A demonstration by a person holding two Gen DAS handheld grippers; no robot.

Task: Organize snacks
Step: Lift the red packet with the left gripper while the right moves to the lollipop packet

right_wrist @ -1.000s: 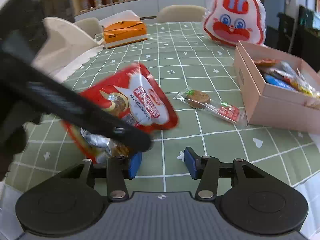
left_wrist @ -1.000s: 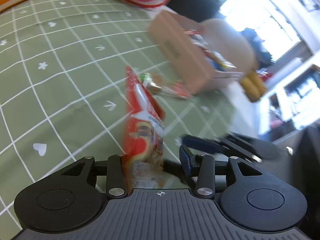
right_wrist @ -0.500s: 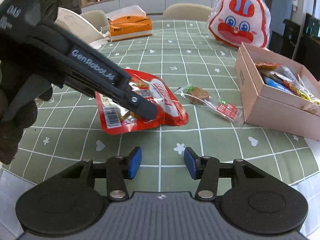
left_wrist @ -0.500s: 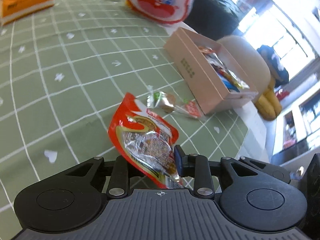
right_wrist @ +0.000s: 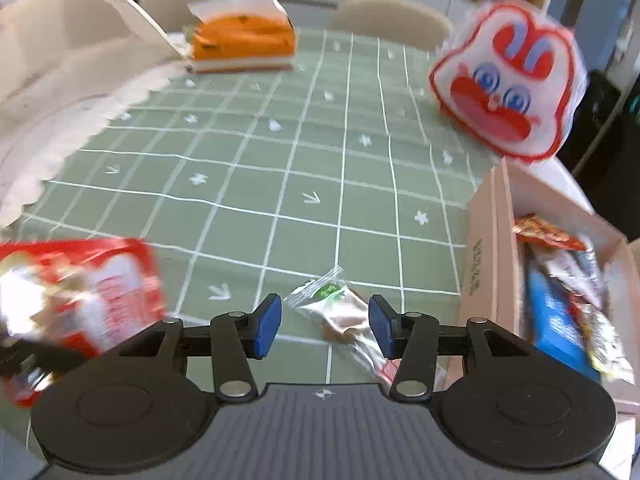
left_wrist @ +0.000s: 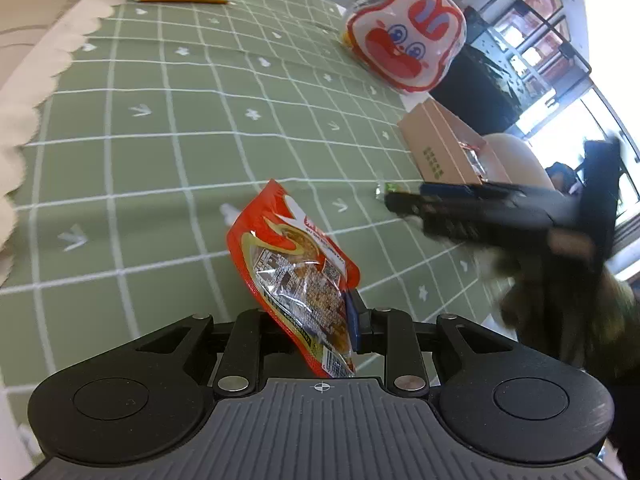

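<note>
L gripper, jaws closing, now pinches the red pouch and has it off the cloth. R gripper has moved over the small wrapped snack, jaws apart, not touching. Box w/ snacks just beyond, next stop probably.

Both grippers: black linkage arms, silver pivot screws, blue pads on jaws, ribbed grey housing with crosshair mark.

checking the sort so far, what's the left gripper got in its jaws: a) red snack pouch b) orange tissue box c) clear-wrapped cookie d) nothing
a: the left gripper has its jaws closing on the red snack pouch, lifted off the green tablecloth; the clear-wrapped cookie lies on the cloth by the right gripper.
</note>
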